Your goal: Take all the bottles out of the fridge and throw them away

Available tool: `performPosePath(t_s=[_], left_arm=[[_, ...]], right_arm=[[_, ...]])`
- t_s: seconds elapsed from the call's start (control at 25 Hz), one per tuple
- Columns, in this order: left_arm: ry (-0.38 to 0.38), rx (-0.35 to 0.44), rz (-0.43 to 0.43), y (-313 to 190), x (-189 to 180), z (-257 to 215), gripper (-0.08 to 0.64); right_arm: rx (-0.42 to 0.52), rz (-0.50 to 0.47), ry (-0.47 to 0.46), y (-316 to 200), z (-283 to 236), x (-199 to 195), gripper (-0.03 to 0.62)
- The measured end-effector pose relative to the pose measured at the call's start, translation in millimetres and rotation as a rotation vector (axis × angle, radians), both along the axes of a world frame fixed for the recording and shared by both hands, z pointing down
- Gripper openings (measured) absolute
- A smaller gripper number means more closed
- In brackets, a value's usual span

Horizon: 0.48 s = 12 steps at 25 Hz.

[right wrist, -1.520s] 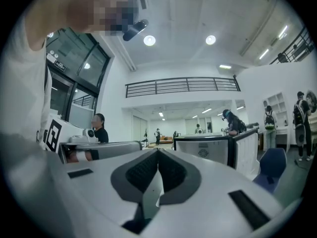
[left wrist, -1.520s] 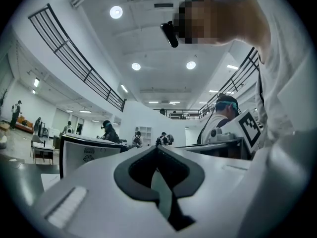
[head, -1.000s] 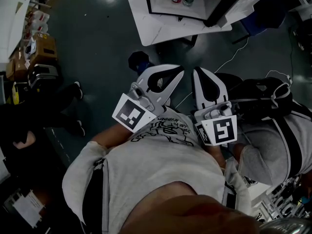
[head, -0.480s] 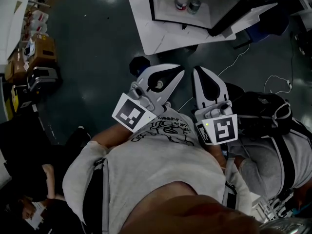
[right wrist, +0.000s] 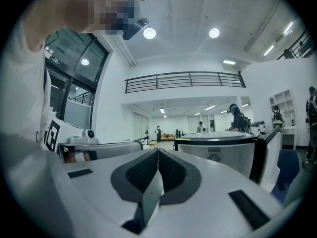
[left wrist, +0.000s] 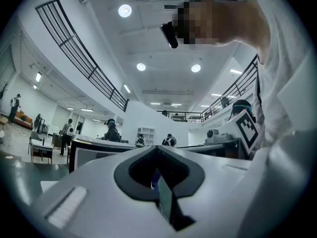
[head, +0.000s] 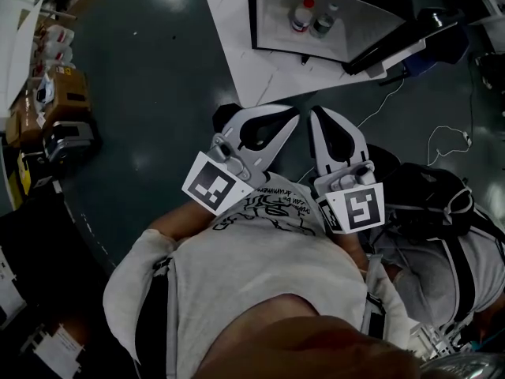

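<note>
An open small fridge [head: 331,47] stands on a white slab [head: 252,69] at the top of the head view. Two bottles stand inside it: one with a red cap [head: 302,16] and a darker one [head: 323,24]. Both grippers are held side by side in front of my chest, pointing level toward the fridge and well short of it. My left gripper [head: 294,118] is shut with nothing in it, its jaws meeting [left wrist: 157,148]. My right gripper [head: 313,111] is also shut and empty [right wrist: 158,150]. The right gripper view shows the fridge's white body [right wrist: 218,150] ahead.
The fridge door [head: 390,42] hangs open to the right. Cardboard boxes and gear [head: 55,93] line the left side. A black backpack [head: 430,196] and a cable [head: 442,136] lie on the dark floor at right, beside a person in grey [head: 473,267].
The fridge and its slab have slid down the head view, nearer to me. Both grippers keep the same shut pose. The person at lower left has left the view.
</note>
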<state>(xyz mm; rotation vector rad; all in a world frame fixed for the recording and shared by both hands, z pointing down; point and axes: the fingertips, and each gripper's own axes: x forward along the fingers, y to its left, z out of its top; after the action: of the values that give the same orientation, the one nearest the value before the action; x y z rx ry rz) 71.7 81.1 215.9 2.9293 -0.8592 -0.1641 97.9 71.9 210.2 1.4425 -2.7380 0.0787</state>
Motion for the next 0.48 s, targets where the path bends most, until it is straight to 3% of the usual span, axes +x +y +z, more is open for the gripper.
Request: performPosePath(t_s=[0.48], left_arm=[[0.012, 0.004, 0.001, -37, -44, 0, 0.009]], right_arm=[[-0.012, 0.003, 0.012, -38, 6, -43, 0.009]])
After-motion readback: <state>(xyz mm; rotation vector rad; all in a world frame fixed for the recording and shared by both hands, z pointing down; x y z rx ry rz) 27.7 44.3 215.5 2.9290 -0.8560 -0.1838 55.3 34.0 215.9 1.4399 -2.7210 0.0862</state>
